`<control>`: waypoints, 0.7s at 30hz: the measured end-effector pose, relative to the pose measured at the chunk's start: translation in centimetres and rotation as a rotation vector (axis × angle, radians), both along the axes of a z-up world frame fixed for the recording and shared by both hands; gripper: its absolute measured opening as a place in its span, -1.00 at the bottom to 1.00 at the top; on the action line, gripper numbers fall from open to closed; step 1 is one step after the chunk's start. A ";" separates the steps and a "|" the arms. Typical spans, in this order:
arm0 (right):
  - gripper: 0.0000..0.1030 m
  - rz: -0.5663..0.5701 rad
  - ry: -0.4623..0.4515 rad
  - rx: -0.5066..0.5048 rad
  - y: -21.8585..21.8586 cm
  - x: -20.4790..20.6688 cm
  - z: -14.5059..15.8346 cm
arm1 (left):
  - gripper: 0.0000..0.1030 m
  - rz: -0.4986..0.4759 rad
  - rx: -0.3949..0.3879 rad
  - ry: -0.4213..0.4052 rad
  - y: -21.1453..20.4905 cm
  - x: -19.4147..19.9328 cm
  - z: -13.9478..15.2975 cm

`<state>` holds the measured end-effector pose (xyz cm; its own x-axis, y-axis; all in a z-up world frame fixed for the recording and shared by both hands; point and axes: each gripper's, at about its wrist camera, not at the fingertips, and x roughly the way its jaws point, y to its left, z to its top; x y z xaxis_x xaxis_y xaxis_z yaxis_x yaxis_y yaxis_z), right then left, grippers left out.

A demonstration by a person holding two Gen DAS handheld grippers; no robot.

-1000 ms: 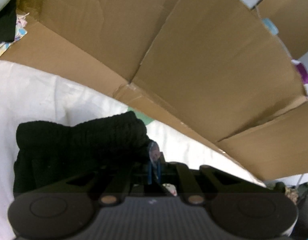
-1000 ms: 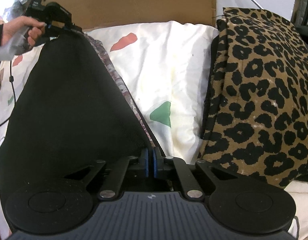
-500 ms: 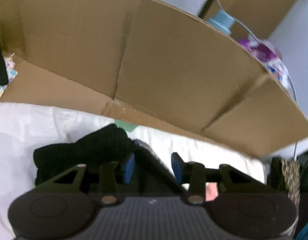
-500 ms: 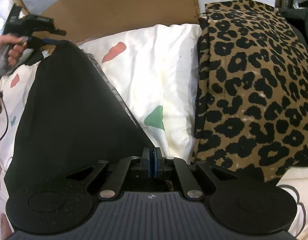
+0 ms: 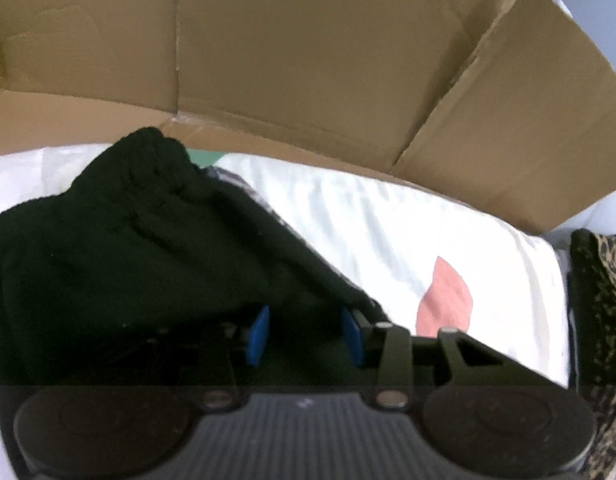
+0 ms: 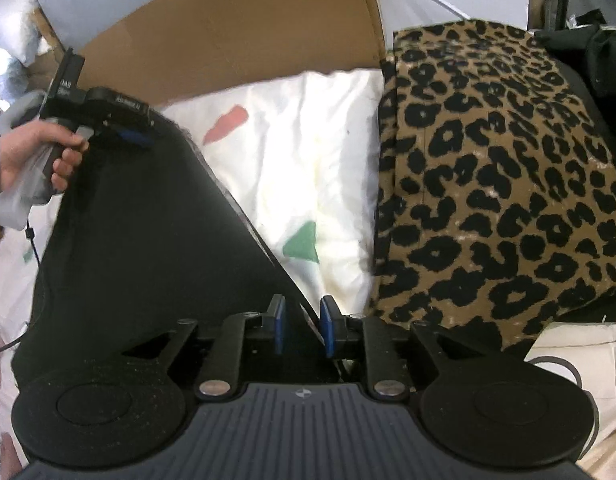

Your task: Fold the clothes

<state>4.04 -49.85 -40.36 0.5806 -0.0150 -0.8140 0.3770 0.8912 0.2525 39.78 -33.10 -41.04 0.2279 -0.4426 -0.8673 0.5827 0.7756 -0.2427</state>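
Note:
A black garment (image 6: 148,240) lies spread on the white sheet (image 6: 308,168), with its ribbed hem (image 5: 148,184) bunched at the far end. My left gripper (image 5: 306,338) is open. Its blue pads (image 5: 258,340) stand apart over the black cloth without pressing it. The right wrist view shows a hand holding that left gripper (image 6: 136,136) at the garment's far corner. My right gripper (image 6: 303,328) is at the near corner with its jaws opening. The garment's edge runs between its pads (image 6: 328,328), and a gap shows on both sides.
A folded leopard-print garment (image 6: 488,200) lies to the right on the sheet. Flattened cardboard (image 5: 308,60) stands behind the sheet, also seen as cardboard (image 6: 236,40) in the right wrist view. Dark bags (image 6: 588,52) sit at the far right.
My left gripper has let go of the black garment's hem, opened and shifted sideways and lower. My right gripper's pads, shut on the near corner before, have parted.

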 end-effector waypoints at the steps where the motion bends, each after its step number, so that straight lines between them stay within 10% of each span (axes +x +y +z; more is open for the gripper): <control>1: -0.62 0.002 0.019 -0.008 -0.1 0.1 -0.4 | -0.14 0.001 -0.002 -0.008 -0.2 0.0 -0.1; 11: -0.76 0.002 0.070 -0.033 -0.7 -0.7 -1.6 | -0.14 -0.045 0.027 0.020 0.1 0.4 1.3; 21: -0.73 -0.013 0.082 -0.088 0.0 -1.1 0.6 | -0.14 -0.072 0.049 -0.012 9.6 -0.1 5.6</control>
